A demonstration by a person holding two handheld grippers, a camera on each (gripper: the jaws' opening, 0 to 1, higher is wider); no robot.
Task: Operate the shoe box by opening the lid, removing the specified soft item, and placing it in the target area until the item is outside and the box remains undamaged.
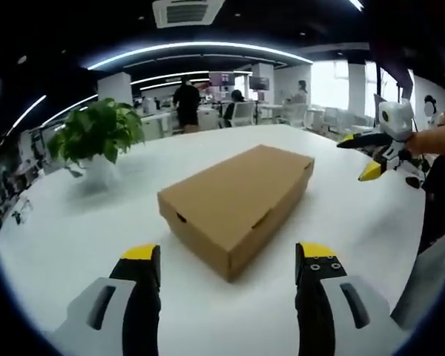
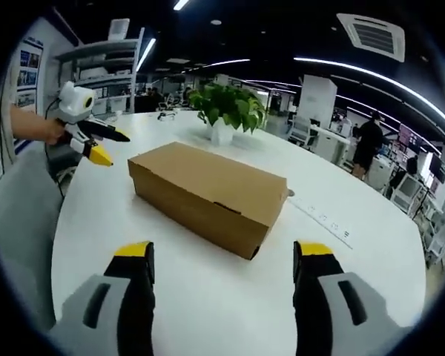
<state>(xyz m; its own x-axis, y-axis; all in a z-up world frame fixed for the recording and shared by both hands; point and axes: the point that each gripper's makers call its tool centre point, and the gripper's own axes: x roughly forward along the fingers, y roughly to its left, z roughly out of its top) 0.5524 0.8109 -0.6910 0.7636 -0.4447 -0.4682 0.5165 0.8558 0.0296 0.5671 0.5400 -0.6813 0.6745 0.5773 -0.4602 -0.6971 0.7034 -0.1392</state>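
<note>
- Left tongs (image 1: pixel 226 261) stand apart and empty, aimed at a corner of the shoe box (image 1: pixel 237 200); I judge this a lining-up stance ahead of lifting the lid.
- Right tongs (image 2: pixel 222 259) likewise gape, holding nothing, short of the box.
- Box lies shut on the white desk (image 1: pixel 74 230), between both tongs, touching neither.
- Potted plant (image 1: pixel 96 133) stands beyond the box, well apart.

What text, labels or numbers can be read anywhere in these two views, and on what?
None can be read.
Cardboard box: plain brown, no print showing.
Wall posters in the right gripper view: print too blurred to read.
Marked strip on the table: marks too small to read.
</note>
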